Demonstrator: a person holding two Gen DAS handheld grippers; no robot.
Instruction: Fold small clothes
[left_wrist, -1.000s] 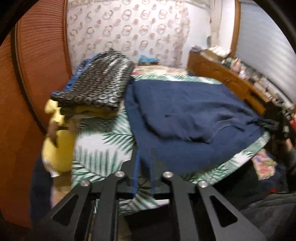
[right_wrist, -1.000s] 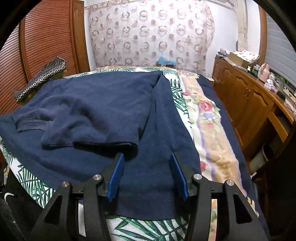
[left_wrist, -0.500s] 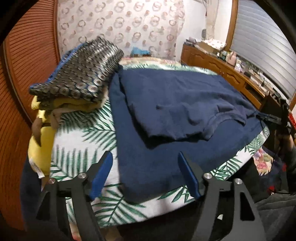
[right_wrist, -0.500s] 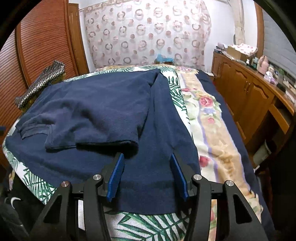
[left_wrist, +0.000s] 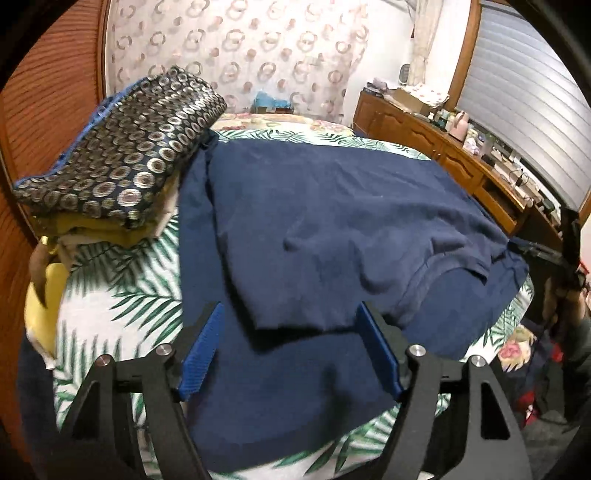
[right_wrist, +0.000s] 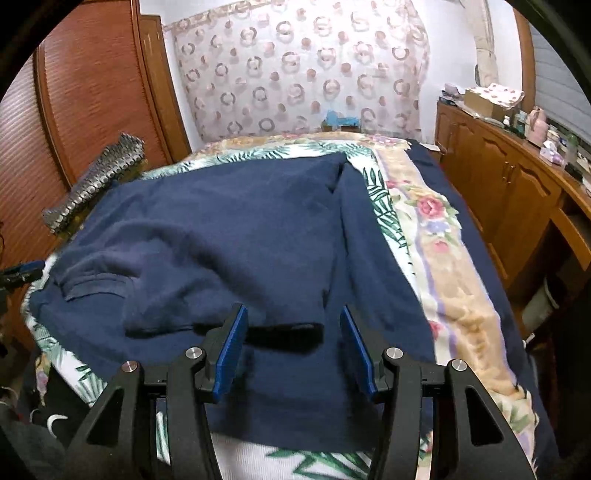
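Observation:
A navy shirt (left_wrist: 332, 221) lies spread on the bed, with one side folded over its middle. My left gripper (left_wrist: 290, 308) hangs just above the shirt's near end, where the folded flap's corner shows between its blue pads (left_wrist: 201, 354). Its jaws stand wide and are closing a little; the pads press on nothing. My right gripper (right_wrist: 293, 308) hovers over the shirt (right_wrist: 221, 229) at the opposite end, open, with the flap's edge below the gap between its fingers. Each gripper shows at the edge of the other's view.
A stack of folded clothes (left_wrist: 122, 162), topped by a dark ring-patterned piece, sits on the palm-leaf sheet (left_wrist: 122, 295) left of the shirt. A wooden cabinet (right_wrist: 517, 192) with clutter on top runs along the bed's right side. Wooden louvred doors stand behind the stack.
My left gripper's jaws went from nearly shut to wide apart, and it moved in over the shirt's near end. The right gripper stayed almost still.

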